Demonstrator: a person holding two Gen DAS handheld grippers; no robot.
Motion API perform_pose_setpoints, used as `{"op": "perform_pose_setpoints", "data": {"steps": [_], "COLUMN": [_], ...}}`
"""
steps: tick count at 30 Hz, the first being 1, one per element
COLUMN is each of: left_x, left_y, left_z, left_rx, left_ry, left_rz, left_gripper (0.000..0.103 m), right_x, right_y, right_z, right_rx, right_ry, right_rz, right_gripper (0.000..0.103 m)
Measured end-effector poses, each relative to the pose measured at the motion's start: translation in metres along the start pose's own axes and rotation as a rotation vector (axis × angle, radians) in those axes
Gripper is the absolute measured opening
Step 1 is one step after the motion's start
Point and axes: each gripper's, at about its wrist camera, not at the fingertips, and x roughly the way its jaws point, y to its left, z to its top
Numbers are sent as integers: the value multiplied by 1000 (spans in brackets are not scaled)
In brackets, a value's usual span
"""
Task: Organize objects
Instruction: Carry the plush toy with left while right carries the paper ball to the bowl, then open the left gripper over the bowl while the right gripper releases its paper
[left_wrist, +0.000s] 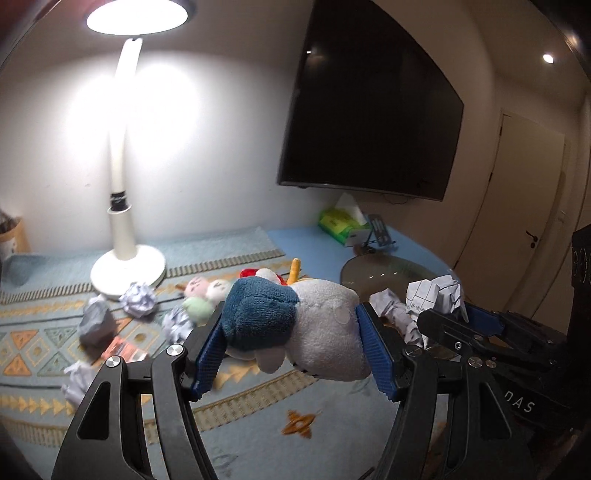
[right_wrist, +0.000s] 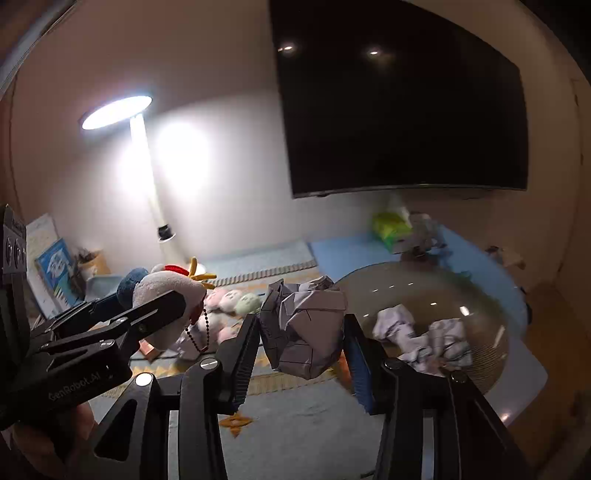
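In the left wrist view, my left gripper (left_wrist: 291, 308) is shut on a plush chicken (left_wrist: 317, 332) with a white body, a blue patch, a red comb and orange feet, and holds it above the patterned mat. My right gripper (right_wrist: 302, 319) is shut on a crumpled ball of lined paper (right_wrist: 306, 332), also in the air. Just beyond and to the right of the ball stands a round glass bowl (right_wrist: 480, 306) with crumpled papers (right_wrist: 424, 339) in it. Each gripper shows in the other's view: the right one (left_wrist: 447, 314) beside the plush, the left one (right_wrist: 155, 299) at the left.
Several paper balls (left_wrist: 138, 299) and a small pink, white and green plush (left_wrist: 207, 291) lie on the mat (left_wrist: 258, 413). A white desk lamp (left_wrist: 127, 258) stands behind them. A green tissue box (left_wrist: 341, 223) sits by the wall under a dark screen (left_wrist: 369, 110).
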Motion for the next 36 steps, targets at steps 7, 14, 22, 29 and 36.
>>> {"op": "perform_pose_setpoints", "data": {"steps": [7,14,22,29,36], "left_x": [54,110,141,124,73], "left_y": [-71,-106,-110,-88,-47], "left_z": [30,22,15,8,-5], "left_rx": [88,97,72,25,-42], "left_ry": [7,79,112,135,94], "left_rz": [-145,-215,-194,-193,-118], "left_gripper": [65,65,93,93,93], "right_x": [-3,24,46,39,37], "right_y": [-95,-130,-152,-141,-68], "right_z": [27,30,21,11,8], "right_rx": [185,233,290,297,177], "right_ry": [-28,17,67,72,83], "right_rz": [-107,-142,-152,-91,52], "right_gripper": [44,46,63,63,63]}}
